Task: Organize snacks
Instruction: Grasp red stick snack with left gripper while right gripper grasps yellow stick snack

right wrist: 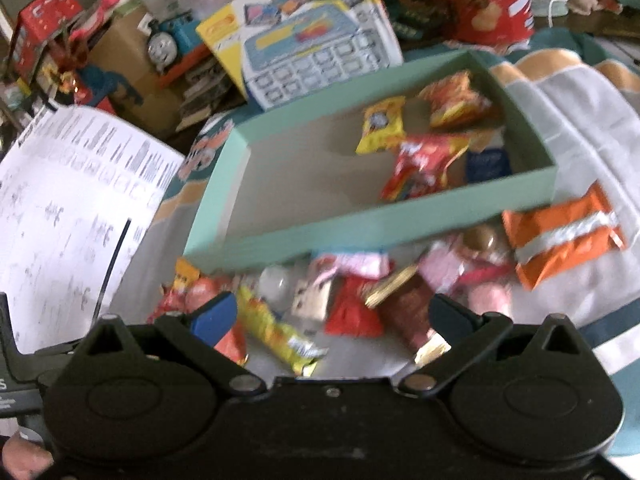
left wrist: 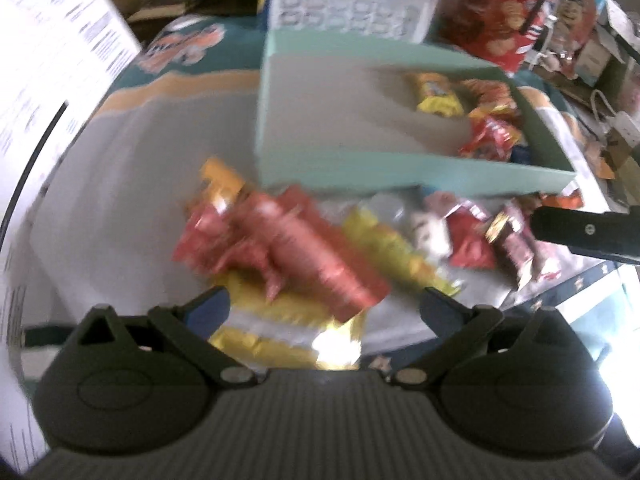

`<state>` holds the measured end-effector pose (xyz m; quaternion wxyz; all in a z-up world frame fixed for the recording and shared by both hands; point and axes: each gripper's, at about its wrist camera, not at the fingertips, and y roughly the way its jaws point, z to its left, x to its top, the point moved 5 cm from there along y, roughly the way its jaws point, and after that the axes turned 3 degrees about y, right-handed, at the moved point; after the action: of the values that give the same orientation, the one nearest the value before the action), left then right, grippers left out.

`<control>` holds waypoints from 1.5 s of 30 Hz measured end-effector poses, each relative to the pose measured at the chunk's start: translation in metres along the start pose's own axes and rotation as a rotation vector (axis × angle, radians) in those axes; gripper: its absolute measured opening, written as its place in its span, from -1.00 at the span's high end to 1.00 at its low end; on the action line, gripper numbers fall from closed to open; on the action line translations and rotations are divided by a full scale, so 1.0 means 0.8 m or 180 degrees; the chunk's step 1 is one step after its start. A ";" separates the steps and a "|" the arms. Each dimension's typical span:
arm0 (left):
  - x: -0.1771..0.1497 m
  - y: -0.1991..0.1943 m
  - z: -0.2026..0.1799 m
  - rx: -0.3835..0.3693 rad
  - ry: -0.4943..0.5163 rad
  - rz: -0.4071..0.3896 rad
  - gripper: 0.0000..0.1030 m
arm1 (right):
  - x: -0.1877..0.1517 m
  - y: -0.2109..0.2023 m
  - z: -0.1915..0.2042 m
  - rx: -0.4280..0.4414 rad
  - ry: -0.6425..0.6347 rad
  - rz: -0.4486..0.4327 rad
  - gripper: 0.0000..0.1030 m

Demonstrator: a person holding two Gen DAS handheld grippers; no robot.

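red snack [left wrist: 316, 256] btwn left gripper [left wrist: 326, 306] fingers, untouched.

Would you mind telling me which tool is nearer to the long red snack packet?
Left. The left tool hovers open right over the long red snack packet; the right tool sits farther right along the pile.

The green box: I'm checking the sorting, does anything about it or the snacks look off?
The green box looks tilted; its near edge seems to rest on loose snack packets, and its few packets are bunched at one end. Both hand-held grippers, left and right, are open and empty.
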<state>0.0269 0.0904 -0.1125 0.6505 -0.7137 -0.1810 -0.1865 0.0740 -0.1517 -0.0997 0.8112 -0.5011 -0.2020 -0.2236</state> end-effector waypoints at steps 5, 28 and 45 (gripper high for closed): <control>-0.024 0.007 0.027 0.0019 -0.0238 0.0079 -1.00 | -0.015 0.008 0.012 0.0013 -0.0096 0.0089 -1.00; -0.005 0.008 0.079 -0.0017 -0.0854 -0.0011 -0.33 | -0.018 0.113 0.086 0.0091 -0.0908 0.0607 0.18; 0.041 0.034 0.006 -0.0147 -0.0490 0.0116 -0.12 | -0.044 0.087 0.034 -0.0035 -0.0863 0.0572 0.57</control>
<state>0.0692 0.0929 -0.1195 0.6212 -0.7439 -0.2132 -0.1233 0.0820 -0.0938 -0.1584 0.7906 -0.5471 -0.2627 -0.0816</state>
